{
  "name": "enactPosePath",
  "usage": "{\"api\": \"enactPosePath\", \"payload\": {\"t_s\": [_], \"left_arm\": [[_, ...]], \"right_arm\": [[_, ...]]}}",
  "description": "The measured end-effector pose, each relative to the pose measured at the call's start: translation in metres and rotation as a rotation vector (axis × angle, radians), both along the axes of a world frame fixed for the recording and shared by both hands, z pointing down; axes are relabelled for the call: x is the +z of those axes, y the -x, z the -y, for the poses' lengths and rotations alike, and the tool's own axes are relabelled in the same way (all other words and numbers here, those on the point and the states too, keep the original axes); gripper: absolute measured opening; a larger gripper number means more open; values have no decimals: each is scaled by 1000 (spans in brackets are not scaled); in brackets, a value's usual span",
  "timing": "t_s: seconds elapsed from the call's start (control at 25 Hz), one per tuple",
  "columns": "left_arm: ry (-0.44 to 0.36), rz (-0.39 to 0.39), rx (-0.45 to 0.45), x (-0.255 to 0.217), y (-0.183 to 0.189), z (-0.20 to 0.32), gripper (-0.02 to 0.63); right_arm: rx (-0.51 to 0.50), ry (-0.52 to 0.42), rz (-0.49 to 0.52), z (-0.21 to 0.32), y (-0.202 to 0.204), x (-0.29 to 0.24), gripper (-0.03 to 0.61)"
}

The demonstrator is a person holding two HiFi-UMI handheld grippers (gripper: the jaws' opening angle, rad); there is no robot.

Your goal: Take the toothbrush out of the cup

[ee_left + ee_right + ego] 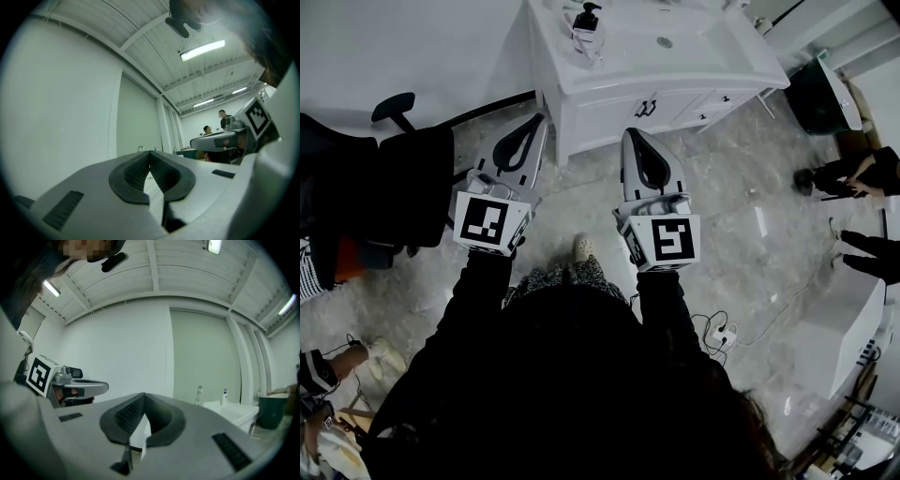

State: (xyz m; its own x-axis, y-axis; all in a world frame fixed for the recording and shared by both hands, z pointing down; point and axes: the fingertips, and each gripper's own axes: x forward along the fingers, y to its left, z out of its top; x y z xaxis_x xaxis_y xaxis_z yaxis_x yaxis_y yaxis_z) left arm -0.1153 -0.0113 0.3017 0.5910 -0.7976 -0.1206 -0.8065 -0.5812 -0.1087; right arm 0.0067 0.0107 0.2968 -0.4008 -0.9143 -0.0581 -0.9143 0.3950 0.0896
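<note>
Both grippers are held out level over the floor, short of a white vanity (609, 103) with a sink basin (664, 42). My left gripper (540, 120) is shut with nothing between its pads; its closed tips show at the left gripper (150, 153). My right gripper (632, 133) is shut and empty too, as the right gripper (143, 394) shows. On the vanity's left end stands a dark pump bottle (587, 17) with a small pale item (589, 45) in front of it. I cannot make out a cup or toothbrush. The faucet (200, 393) rises beyond.
A black office chair (389, 183) stands at the left. A dark bin (821, 94) sits right of the vanity, and a person (853, 173) crouches beyond it. A white box (846, 333) and cables (720, 333) lie at the right. The floor is grey marble.
</note>
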Motion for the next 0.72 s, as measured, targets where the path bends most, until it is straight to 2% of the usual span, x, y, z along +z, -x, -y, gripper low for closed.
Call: {"api": "enactPosePath", "payload": {"t_s": [0.72], "left_arm": [[4,0,-41,-3,-47,74,8]], "right_arm": [[-42,1,-7,82,-54,2,5]]}}
